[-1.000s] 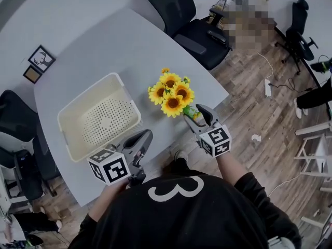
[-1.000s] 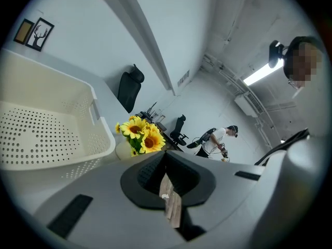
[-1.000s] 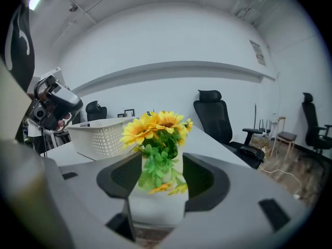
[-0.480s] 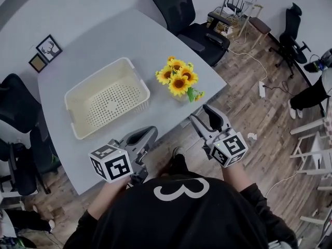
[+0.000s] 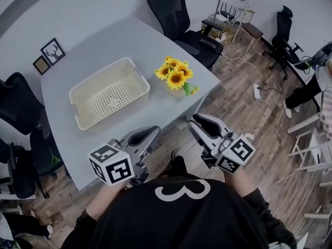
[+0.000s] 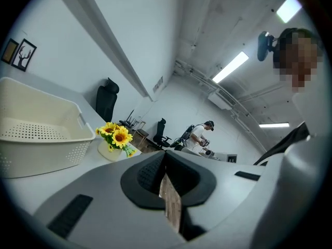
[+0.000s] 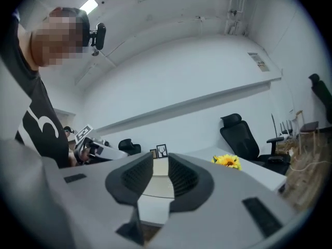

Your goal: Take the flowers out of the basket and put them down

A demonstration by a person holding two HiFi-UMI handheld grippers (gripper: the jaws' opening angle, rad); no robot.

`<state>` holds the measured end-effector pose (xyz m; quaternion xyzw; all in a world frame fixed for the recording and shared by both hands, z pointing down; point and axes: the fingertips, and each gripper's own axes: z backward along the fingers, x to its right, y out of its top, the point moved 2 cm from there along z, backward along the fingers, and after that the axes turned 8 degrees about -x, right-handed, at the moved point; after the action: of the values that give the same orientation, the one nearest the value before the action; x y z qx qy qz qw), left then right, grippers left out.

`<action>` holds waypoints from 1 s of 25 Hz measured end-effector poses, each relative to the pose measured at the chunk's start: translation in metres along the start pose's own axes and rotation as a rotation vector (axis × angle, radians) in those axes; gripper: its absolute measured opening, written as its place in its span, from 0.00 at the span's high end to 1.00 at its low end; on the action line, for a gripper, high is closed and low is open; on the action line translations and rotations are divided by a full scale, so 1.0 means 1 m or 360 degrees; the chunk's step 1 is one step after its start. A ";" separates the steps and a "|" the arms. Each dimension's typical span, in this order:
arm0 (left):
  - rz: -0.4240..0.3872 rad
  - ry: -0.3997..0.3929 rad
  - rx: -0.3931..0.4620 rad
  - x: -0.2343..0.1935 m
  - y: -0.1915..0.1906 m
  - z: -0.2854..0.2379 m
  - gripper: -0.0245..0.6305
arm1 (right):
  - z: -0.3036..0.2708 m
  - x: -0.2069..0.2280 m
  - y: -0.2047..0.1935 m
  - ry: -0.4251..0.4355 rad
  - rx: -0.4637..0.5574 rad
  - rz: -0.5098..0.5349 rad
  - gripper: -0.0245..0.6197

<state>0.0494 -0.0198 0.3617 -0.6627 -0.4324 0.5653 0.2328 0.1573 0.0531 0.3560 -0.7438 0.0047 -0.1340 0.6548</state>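
Note:
A bunch of yellow sunflowers (image 5: 175, 75) in a small white pot stands on the grey table (image 5: 119, 40), just right of the empty cream perforated basket (image 5: 111, 117). Both grippers hang off the table's near edge, close to the person's body. My left gripper (image 5: 152, 132) is shut with nothing in it; its view shows the sunflowers (image 6: 116, 135) and the basket (image 6: 41, 139) ahead. My right gripper (image 5: 198, 121) is closing, with a narrow gap and nothing between its jaws; the sunflowers (image 7: 227, 161) lie far ahead to its right.
Black office chairs stand behind the table (image 5: 179, 14) and at its left (image 5: 15, 102). Two small picture frames (image 5: 52, 51) lean on the table's far left. A power strip (image 5: 256, 91) and cables lie on the wood floor at the right.
The right gripper has drawn back from the sunflowers toward the person, and its jaws have narrowed. The left gripper stays near the table's edge. The sunflowers stay on the table.

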 end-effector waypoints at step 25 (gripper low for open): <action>-0.0105 -0.0015 0.0076 0.067 0.010 -0.032 0.94 | 0.048 -0.019 0.024 0.0377 -0.0118 -0.0070 0.95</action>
<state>0.0827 0.0365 0.3249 -0.6397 -0.4415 0.5706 0.2651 0.1529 0.0995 0.3238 -0.7464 0.0706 -0.2351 0.6186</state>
